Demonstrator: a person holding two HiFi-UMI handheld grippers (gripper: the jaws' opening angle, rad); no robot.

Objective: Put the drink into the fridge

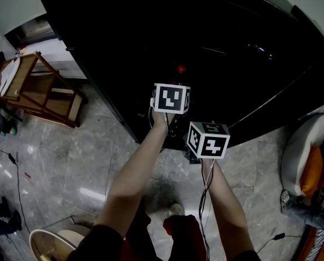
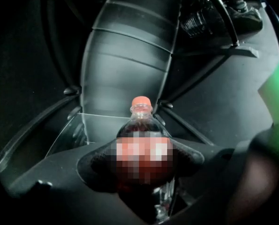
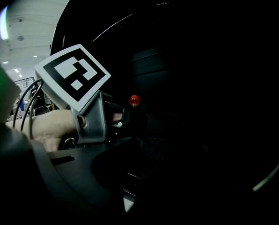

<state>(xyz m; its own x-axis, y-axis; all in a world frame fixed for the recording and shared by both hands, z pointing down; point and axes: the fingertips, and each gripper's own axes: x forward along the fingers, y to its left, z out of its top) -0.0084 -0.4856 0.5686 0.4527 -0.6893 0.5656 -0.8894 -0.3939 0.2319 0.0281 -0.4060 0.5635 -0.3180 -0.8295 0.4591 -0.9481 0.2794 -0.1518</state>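
Observation:
The drink is a dark cola bottle (image 2: 140, 122) with a red cap (image 2: 140, 101). It stands upright between the jaws of my left gripper (image 2: 142, 165), which is shut on its labelled middle. Ahead of it is the dark fridge interior with a clear shelf (image 2: 90, 125). In the head view the cap (image 1: 180, 68) shows just past the left gripper's marker cube (image 1: 171, 98), at the edge of the black fridge (image 1: 205, 42). My right gripper (image 1: 201, 125) hangs slightly lower and to the right. Its own view is too dark to show both jaws.
A wooden rack (image 1: 39, 86) stands on the marble floor (image 1: 69, 162) to the left of the fridge. A white and orange seat (image 1: 309, 156) is at the right. Cables trail across the floor, and a round pale object (image 1: 48, 243) sits bottom left.

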